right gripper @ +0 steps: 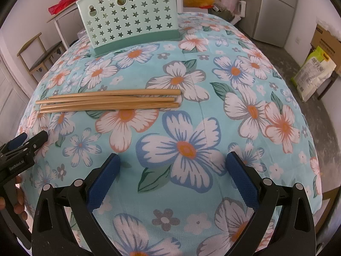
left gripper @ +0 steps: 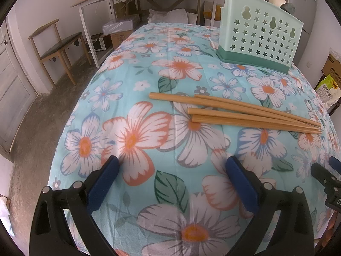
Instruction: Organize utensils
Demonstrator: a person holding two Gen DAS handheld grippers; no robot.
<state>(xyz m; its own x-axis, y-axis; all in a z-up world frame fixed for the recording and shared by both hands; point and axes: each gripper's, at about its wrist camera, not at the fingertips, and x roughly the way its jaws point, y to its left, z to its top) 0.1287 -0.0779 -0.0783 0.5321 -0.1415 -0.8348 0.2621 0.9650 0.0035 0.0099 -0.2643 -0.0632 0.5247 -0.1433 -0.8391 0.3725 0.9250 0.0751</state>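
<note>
- Four wooden chopsticks lie flat, long axes 9-to-3 o'clock, thin tips toward 9 in the right wrist view.
- Left hand-held gripper, right hand-held gripper: both spread wide, holding nothing.

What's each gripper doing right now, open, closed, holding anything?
Left gripper: open, holding nothing, over the tablecloth short of the chopsticks.
Right gripper: open, holding nothing, also short of the chopsticks.
</note>
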